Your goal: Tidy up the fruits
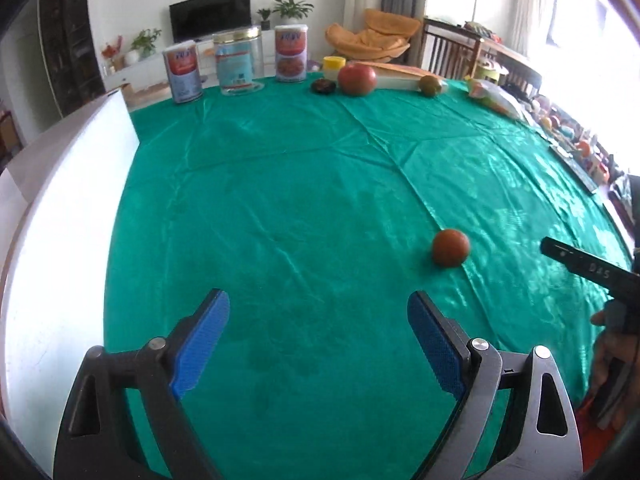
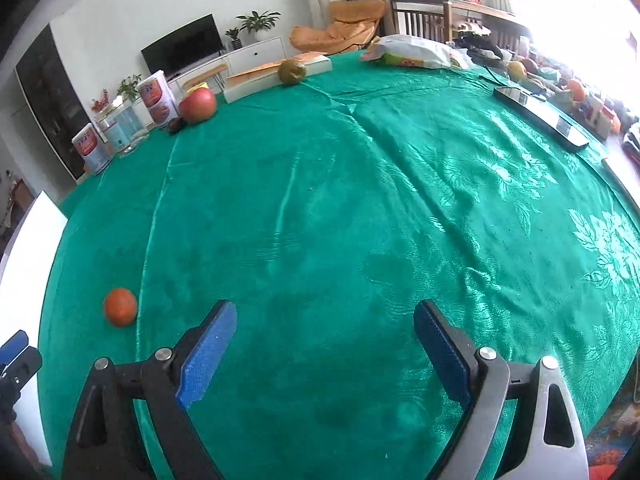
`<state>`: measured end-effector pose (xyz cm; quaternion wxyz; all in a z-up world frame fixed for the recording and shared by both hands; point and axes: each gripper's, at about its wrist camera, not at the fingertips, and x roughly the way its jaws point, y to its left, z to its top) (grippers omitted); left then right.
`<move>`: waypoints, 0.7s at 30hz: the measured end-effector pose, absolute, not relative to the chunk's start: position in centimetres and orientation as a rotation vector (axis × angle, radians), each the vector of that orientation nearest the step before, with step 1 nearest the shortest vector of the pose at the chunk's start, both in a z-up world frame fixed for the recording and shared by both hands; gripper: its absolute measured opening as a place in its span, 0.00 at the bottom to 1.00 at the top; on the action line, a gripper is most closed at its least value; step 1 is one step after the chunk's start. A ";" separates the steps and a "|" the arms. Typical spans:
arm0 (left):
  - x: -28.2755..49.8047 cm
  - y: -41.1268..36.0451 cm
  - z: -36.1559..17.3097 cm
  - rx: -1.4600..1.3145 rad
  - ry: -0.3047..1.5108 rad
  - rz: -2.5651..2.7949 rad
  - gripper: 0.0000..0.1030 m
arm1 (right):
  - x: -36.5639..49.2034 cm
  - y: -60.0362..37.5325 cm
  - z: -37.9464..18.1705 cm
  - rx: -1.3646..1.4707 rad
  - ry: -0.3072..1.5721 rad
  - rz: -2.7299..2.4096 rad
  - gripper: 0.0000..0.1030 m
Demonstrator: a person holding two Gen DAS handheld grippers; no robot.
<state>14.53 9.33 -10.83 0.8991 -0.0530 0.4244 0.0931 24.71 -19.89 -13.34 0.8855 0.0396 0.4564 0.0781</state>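
I am seeing cans (image 1: 182, 76) and a red apple (image 1: 357, 79) sitting along the upper frame, and nothing is blocking the small orange fruit (image 1: 450, 247). The green tablecloth (image 1: 300, 200) is lying wrinkled. I am holding the left gripper (image 1: 319, 342) and right gripper (image 2: 325, 350) released, empty.

The right tool (image 2: 324, 344) hangs over the green satin-covered counter (image 2: 360, 200), its blue-padded jaws wide apart with only cloth between them. A small round orange fruit (image 2: 120, 306) lies to its left. At the far edge sit a red apple (image 2: 198, 105) and a greenish-brown pear (image 2: 292, 71).
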 end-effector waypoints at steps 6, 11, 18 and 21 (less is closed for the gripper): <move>16.7 11.1 -14.0 -0.124 0.910 0.276 0.89 | 25.3 -18.9 -14.2 0.042 0.934 0.129 0.89; 16.7 11.5 -14.6 -0.145 0.914 0.294 0.93 | 25.7 -17.6 -14.9 -0.015 0.942 0.120 0.96; 15.8 9.8 -12.9 -0.243 0.859 0.127 0.93 | 25.6 -17.3 -15.2 -0.039 0.944 0.112 0.99; 16.6 6.0 -11.4 -0.187 0.826 -0.005 0.93 | 25.7 -17.6 -15.1 -0.017 0.938 0.111 0.99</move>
